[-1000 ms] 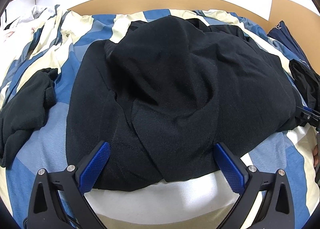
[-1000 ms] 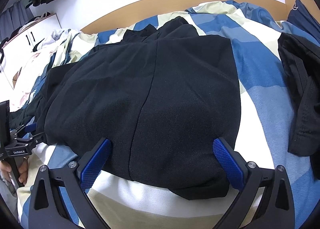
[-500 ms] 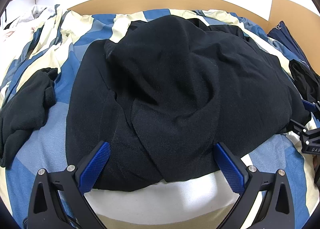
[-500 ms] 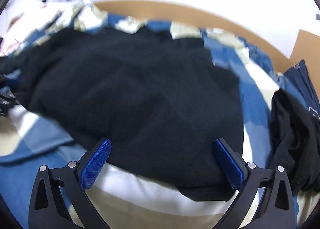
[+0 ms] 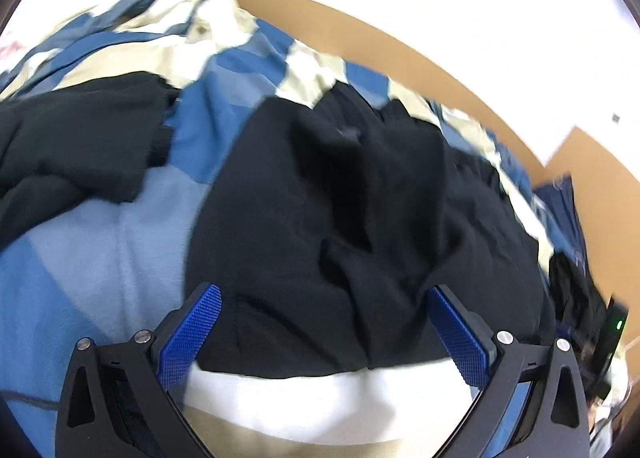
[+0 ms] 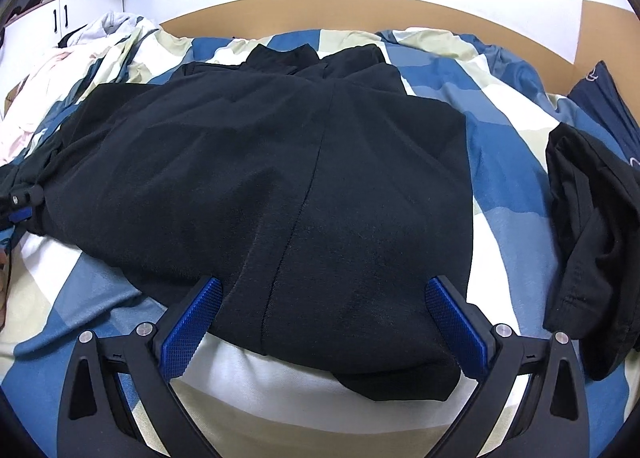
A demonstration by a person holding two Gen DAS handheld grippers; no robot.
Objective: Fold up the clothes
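A large black garment (image 6: 280, 186) lies spread and rumpled on the blue, cream and white patterned bed (image 6: 508, 162). In the left wrist view the black garment (image 5: 360, 226) is bunched with folds, and the frame is blurred. My left gripper (image 5: 324, 298) is open and empty, its blue pads (image 5: 192, 330) over the garment's near hem. My right gripper (image 6: 320, 290) is open and empty over the near hem by a centre seam. The left gripper's tip (image 6: 20, 206) shows at the garment's left edge in the right wrist view.
A second dark garment (image 5: 72, 146) lies crumpled to the left of the black one. Another black garment (image 6: 592, 242) and a navy one (image 6: 604, 106) lie at the right. A wooden headboard (image 6: 360, 10) and white wall are behind. A white cabinet (image 6: 60, 26) stands at left.
The left gripper's view has swung left and tilted, now blurred, with the left dark garment larger in view. The right gripper's view has swung back and steadied over the hem.
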